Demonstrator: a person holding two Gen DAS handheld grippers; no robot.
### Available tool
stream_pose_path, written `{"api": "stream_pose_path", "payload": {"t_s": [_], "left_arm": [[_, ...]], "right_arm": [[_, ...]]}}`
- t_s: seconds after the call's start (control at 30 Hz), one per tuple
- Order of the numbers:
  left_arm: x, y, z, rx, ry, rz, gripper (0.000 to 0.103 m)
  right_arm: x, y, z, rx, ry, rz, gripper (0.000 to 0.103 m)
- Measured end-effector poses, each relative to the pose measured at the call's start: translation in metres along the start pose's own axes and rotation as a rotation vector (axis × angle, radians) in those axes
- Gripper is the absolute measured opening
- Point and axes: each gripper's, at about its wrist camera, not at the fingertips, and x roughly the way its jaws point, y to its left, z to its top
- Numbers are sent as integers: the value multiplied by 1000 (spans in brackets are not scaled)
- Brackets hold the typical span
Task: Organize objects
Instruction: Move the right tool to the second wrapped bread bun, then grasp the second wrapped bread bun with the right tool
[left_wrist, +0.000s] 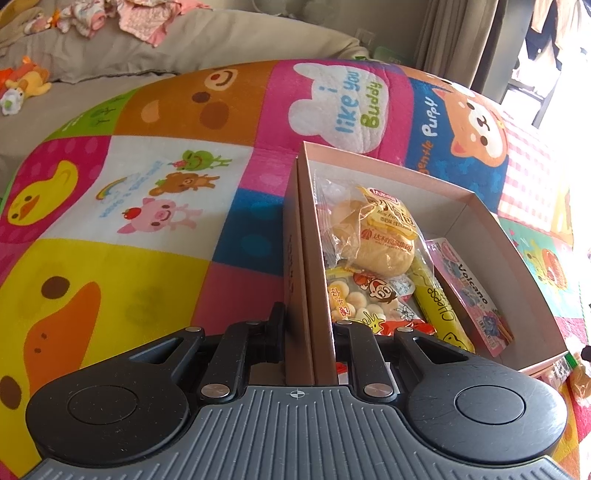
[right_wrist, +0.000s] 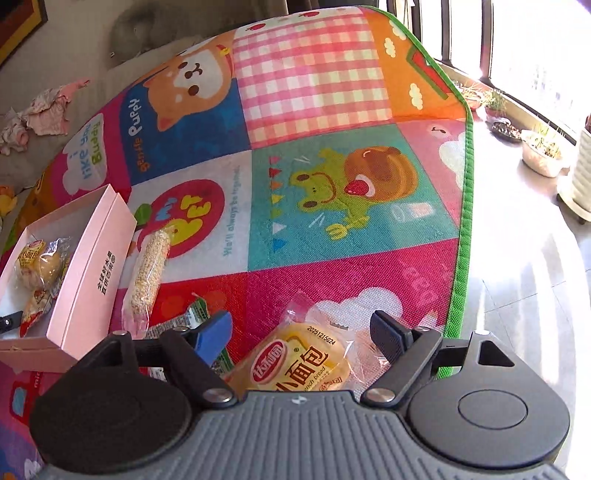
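Observation:
A pink cardboard box (left_wrist: 480, 210) lies on the play mat and holds several snack packs: a wrapped bread bun (left_wrist: 380, 236), a cartoon biscuit bag (left_wrist: 369, 299), a yellow cheese stick (left_wrist: 439, 310) and a pink Volcano pack (left_wrist: 472, 295). My left gripper (left_wrist: 308, 325) is shut on the box's near left wall (left_wrist: 314, 258). My right gripper (right_wrist: 301, 332) is open, its fingers on either side of a wrapped bread pack (right_wrist: 303, 362) lying on the mat. The box (right_wrist: 92, 273) shows at the left of the right wrist view.
A long sesame snack bar (right_wrist: 147, 273) and a green-edged packet (right_wrist: 192, 314) lie on the mat beside the box. The mat's green edge (right_wrist: 465, 221) borders a tiled floor with plant pots (right_wrist: 543, 155). A sofa with toys and clothes (left_wrist: 110, 44) is behind.

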Motion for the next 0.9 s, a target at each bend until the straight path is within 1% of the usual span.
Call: {"api": "stream_pose_path", "payload": {"t_s": [0.03,0.07,0.17,0.27,0.33,0.37,0.47,0.5,0.57,0.63,0.67,0.73,0.8,0.83,0.9], "left_arm": [[0,0,0,-1,0,0,17],[0,0,0,-4,-1,0,18],[0,0,-1,-11,-4,-1,18],[-1,-1,-1,-14,-4,1,18],[-1,-1,-1,-14,-3,1,18],[-1,-1,-1,-14,-2,2,18],[-2,-2,-1,-13,2,1,18],[-2,-2,-1,-12,3,1,18],[-2,-2,-2,-11,5,2,19],[-3,-2,-2,-14,5,2,19],[-3,-2,-2,-17,4,2,19],[-3,-2,-3,-20,4,2,19],[-3,-2,-3,-17,5,3,19],[-4,-3,-3,-14,6,4,19],[-4,-4,-4,-8,7,8,19]], "right_arm": [[-3,2,-4,-13,0,-4,73],[-8,4,-10,-18,-3,0,72],[-24,12,-25,-35,3,47,69],[-41,33,-47,-122,-4,98,69],[-51,52,-62,-206,-23,115,70],[-56,59,-69,-236,-32,126,73],[-64,72,-83,-277,-45,147,81],[-65,73,-87,-286,-50,139,81],[-67,72,-94,-306,-61,106,84],[-68,63,-98,-299,-62,81,86],[-68,59,-99,-296,-68,64,89],[-71,53,-105,-309,-93,8,92],[-75,45,-109,-304,-108,-33,92],[-79,41,-109,-284,-109,-35,92],[-84,32,-109,-226,-105,-10,92]]}}
